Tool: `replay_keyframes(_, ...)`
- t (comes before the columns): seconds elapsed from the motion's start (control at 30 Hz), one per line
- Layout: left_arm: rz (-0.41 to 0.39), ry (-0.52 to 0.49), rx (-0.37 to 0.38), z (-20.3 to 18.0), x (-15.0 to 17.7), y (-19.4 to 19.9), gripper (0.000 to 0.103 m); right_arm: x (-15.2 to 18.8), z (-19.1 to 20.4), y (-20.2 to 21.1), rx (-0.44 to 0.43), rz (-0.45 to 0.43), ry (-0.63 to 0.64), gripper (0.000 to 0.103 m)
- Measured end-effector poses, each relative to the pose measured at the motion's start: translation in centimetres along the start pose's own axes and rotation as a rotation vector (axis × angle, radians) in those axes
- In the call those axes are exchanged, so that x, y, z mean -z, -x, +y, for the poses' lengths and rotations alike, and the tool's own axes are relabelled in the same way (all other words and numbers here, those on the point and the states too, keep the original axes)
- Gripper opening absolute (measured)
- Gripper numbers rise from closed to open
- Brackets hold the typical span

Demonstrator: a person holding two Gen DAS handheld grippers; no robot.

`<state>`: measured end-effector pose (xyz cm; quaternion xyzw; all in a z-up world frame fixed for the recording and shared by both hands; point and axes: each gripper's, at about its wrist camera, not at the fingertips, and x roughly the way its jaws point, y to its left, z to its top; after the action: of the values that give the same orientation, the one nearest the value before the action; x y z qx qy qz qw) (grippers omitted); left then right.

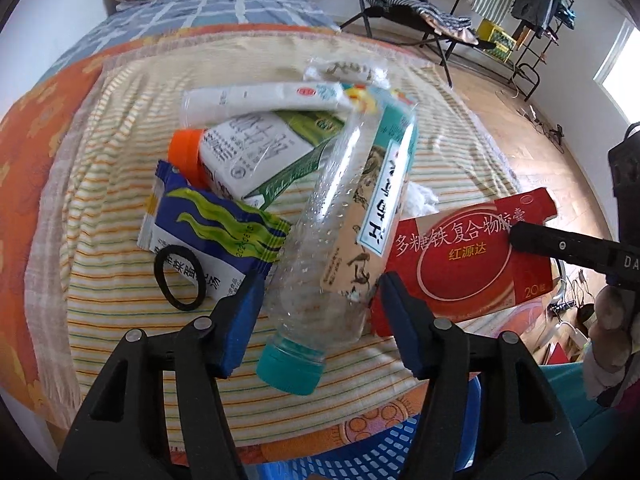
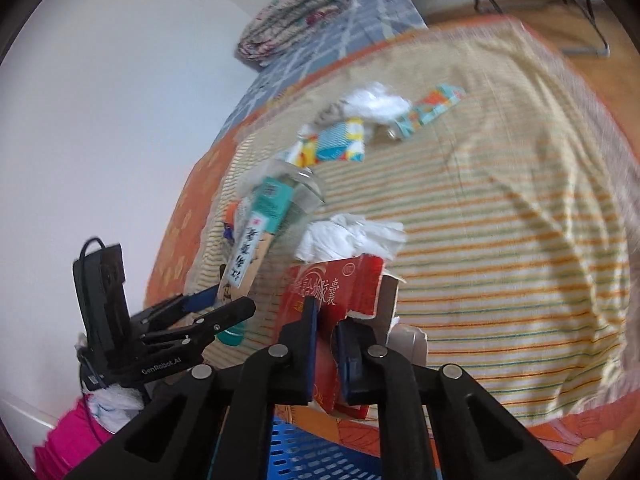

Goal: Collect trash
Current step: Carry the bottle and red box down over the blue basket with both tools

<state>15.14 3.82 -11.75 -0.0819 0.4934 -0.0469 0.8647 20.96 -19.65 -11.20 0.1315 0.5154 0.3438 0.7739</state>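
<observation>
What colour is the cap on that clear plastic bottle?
Teal, a blue-green. The cap of the bottle shows best in the left wrist view, just ahead of the tongs.

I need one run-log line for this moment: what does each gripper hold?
left gripper: shut on clear bottle | right gripper: shut on red box | blue basket: below, at bed edge

Low in the left wrist view, the left gripper (image 1: 320, 292) has its blue-padded fingers (image 1: 240, 320) pressed on either side of a clear bottle (image 1: 340, 220). In the lower centre of the right wrist view, the right gripper (image 2: 326, 320) pinches a red box (image 2: 340, 292), apparently firmly, though the view is blurred
</observation>
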Motion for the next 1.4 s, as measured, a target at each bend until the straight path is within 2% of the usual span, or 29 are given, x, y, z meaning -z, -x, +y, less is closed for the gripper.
replay_keyframes(0.13,-0.042,0.006,-0.001,0.0,0.0,1.9,0.061,0.7,2.6,2.0,0.068,-0.035,0.114,0.003)
replay_keyframes(0.37,-0.113,0.036,0.006,0.5,-0.1,5.4,0.06,2.3,4.8,4.8,0.133,-0.092,0.238,0.0)
replay_keyframes(0.57,-0.167,0.027,-0.004,0.7,0.8,8.3,0.06,3.2,5.5,5.8,0.143,-0.114,0.267,0.0)
replay_keyframes(0.73,-0.177,-0.004,0.009,0.3,2.1,10.4,0.06,3.8,6.4,7.0,0.134,-0.132,0.292,0.0)
replay_keyframes(1.03,-0.154,-0.038,0.044,-0.2,5.9,12.5,0.06,6.1,7.7,9.1,0.117,-0.152,0.351,0.0)
replay_keyframes(1.4,-0.046,-0.118,0.053,-1.8,11.8,12.6,0.06,10.2,8.0,10.0,0.09,-0.121,0.382,0.0)
